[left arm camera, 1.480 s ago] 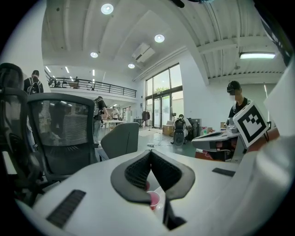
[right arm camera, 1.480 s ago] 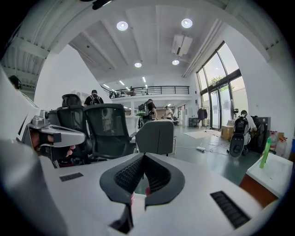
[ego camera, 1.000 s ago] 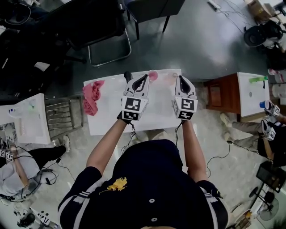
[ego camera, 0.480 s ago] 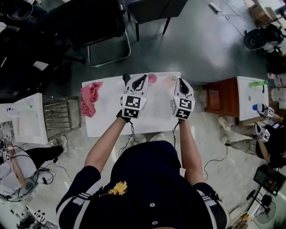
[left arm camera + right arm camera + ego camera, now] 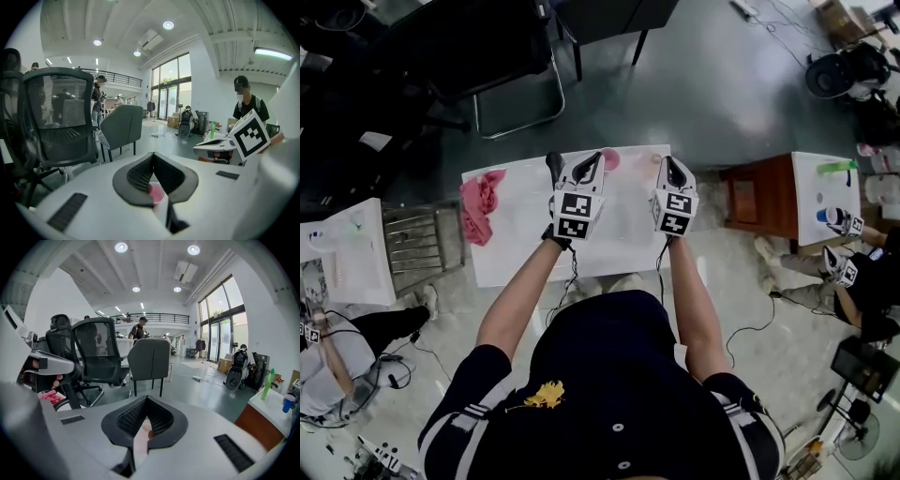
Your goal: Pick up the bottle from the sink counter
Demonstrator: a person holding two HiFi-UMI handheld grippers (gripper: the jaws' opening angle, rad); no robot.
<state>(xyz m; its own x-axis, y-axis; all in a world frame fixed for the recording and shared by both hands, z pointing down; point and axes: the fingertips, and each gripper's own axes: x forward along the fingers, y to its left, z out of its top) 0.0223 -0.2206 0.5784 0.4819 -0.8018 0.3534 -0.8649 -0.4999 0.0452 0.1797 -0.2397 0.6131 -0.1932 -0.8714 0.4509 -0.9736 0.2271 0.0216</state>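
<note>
Since a second ago, both grippers look a bit smaller in the head view and sit nearer the top of the picture. They have gone lower over the white table (image 5: pixel 516 253). The tip of the left gripper (image 5: pixel 594 161) now covers part of the pink round thing (image 5: pixel 610 159), which was clear of it before. The pink cloth (image 5: pixel 475 204) lies in the same place on the left part of the table.

The left gripper's fingers are closed tip to tip and hold nothing. The right gripper (image 5: pixel 667 165) is closed the same way and is also empty.

The bottle is hard to pick out. Two small things stand at the far edge of the table, the pink round thing and a pale thing (image 5: pixel 654 161). I cannot tell which one is the bottle.

Only the head view shows the whole table. The left gripper view shows the pink round thing (image 5: pixel 155 192) through the gap under its fingertips. The right gripper view shows the pale thing (image 5: pixel 143 430) that way. Both gripper views show a grey chair (image 5: pixel 121 126) past the table.
</note>
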